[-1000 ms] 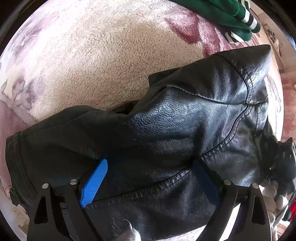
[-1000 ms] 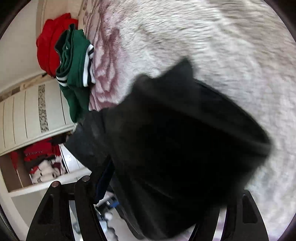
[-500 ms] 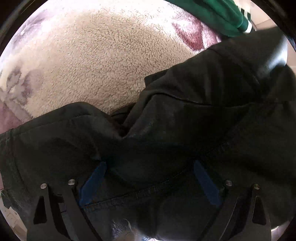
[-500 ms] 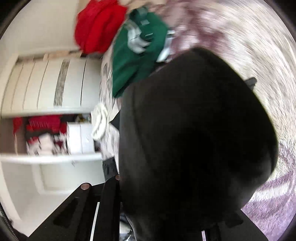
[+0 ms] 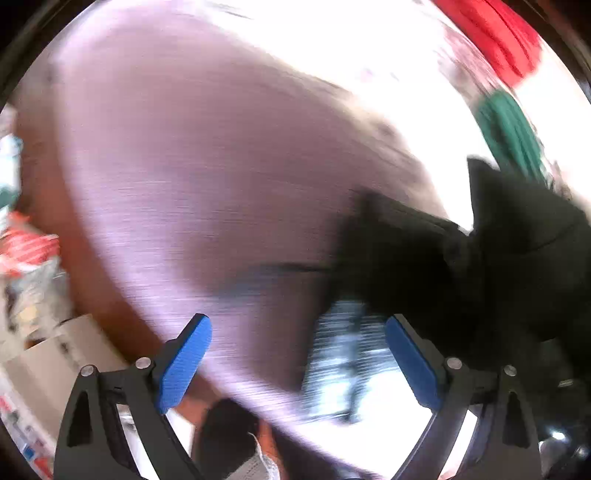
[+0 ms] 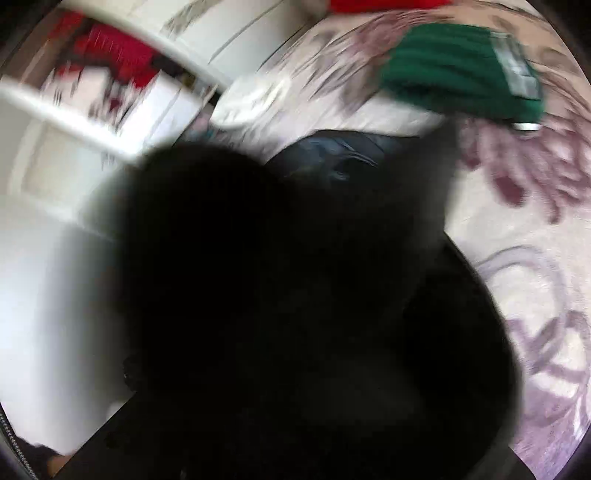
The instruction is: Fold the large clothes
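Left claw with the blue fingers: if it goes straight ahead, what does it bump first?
Probably the pale fleecy blanket. The open left claw holds nothing; the black jacket lies off right. Blur hides depth.

Left gripper: I see matt black plastic arms, blue pads with a fine ribbed texture, small bright metal screws. Black jacket: leather-like, a faint sheen on one fold, the rest blurred. Bed cover: fuzzy cloth, pale with purple pattern. Green garment: ribbed knit. Red garment: soft cloth, blurred.
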`<state>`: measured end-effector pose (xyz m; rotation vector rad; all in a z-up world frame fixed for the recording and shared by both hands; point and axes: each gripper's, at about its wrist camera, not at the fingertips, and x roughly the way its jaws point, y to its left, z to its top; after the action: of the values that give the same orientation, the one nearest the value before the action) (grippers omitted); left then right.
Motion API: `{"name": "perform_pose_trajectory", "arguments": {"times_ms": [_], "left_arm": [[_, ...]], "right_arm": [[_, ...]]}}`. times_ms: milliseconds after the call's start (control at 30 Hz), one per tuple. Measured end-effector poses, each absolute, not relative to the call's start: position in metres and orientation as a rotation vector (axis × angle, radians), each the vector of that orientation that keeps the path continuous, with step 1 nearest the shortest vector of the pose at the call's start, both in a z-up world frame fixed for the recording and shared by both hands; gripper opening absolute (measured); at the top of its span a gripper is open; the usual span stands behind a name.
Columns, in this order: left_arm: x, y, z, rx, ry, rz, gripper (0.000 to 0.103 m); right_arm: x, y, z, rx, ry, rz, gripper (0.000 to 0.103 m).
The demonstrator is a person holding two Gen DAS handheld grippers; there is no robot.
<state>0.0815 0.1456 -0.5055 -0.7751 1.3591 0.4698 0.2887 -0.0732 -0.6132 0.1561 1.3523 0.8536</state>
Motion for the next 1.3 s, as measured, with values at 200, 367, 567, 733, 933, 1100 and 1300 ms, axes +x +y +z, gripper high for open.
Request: {"name": "perform_pose_trajectory", "arguments": {"times_ms": [200,367,567,733,933,1100,1300], "left_arm": [[0.015,0.191,-0.472,-0.779,1.252,0.603,0.096],[0.022,0.187,-0.455,-0.834,1.156,0.59,0.096],[0.059,0.155,-0.453,-0.86,1.148,0.493,0.096],[0.091,0.113,-0.498,-0.814,1.225,0.498,0.096],[0.084,0.095,-0.579,-0.782,1.367,0.629,0.096],[0.061,0.1,-0.583,-0.903,1.331,0.655,0.099],[0.067,0.095,-0.555,-0.875,1.281,0.648,0.098]], "right_arm": [[0.211,0.025,-0.695,-0.145,1.609,0.872,0.035],[0.186,0.036,-0.672,-0.206,1.642,1.039,0.092],[0.214,-0.027,-0.616,-0.077,1.668,1.013,0.091],[0.314,-0.075,-0.639,0.021,1.677,0.771,0.04],[0.345,-0.002,-0.746,-0.205,1.827,0.748,0.04],[0.341,0.015,-0.745,-0.277,1.848,0.817,0.04],[0.397,-0.086,-0.733,0.012,1.839,0.925,0.091]]}}
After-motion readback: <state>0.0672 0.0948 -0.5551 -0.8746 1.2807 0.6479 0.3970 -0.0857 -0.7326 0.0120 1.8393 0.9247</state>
